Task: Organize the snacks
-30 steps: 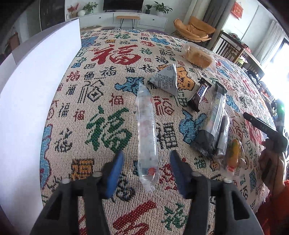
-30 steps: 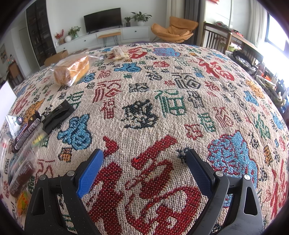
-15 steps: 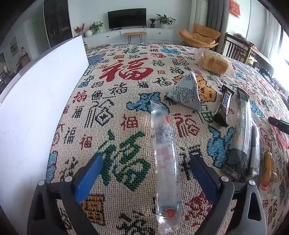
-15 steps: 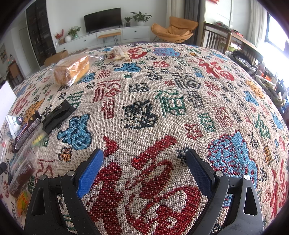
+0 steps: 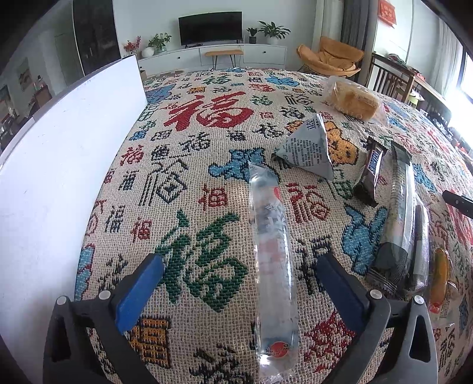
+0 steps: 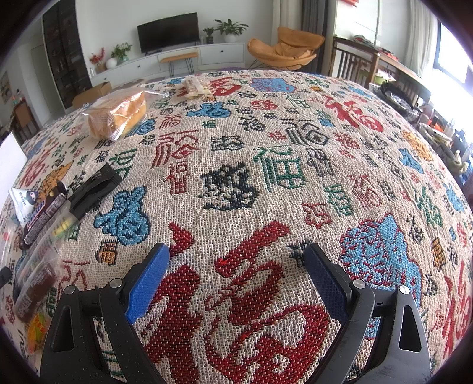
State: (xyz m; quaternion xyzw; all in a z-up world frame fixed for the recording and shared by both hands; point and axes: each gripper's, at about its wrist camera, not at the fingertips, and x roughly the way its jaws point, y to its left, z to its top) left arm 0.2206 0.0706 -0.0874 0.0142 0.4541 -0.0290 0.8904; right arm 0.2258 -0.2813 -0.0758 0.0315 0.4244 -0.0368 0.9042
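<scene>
Hovering left gripper [image 5: 239, 274], jaws spread wide, over the clear snack tube [image 5: 273, 263], which lies lengthwise on the tablecloth [image 5: 189, 165] nearer the right pad. Likely lined up for a grab. Right gripper [image 6: 236, 265] also agape over bare cloth, idle. Other snacks sit in a row to the tube's right: triangular pouch [image 5: 307, 150], chocolate bar [image 5: 369, 174].

Home living room, television [image 5: 210, 27], orange armchair [image 6: 285, 47]
</scene>
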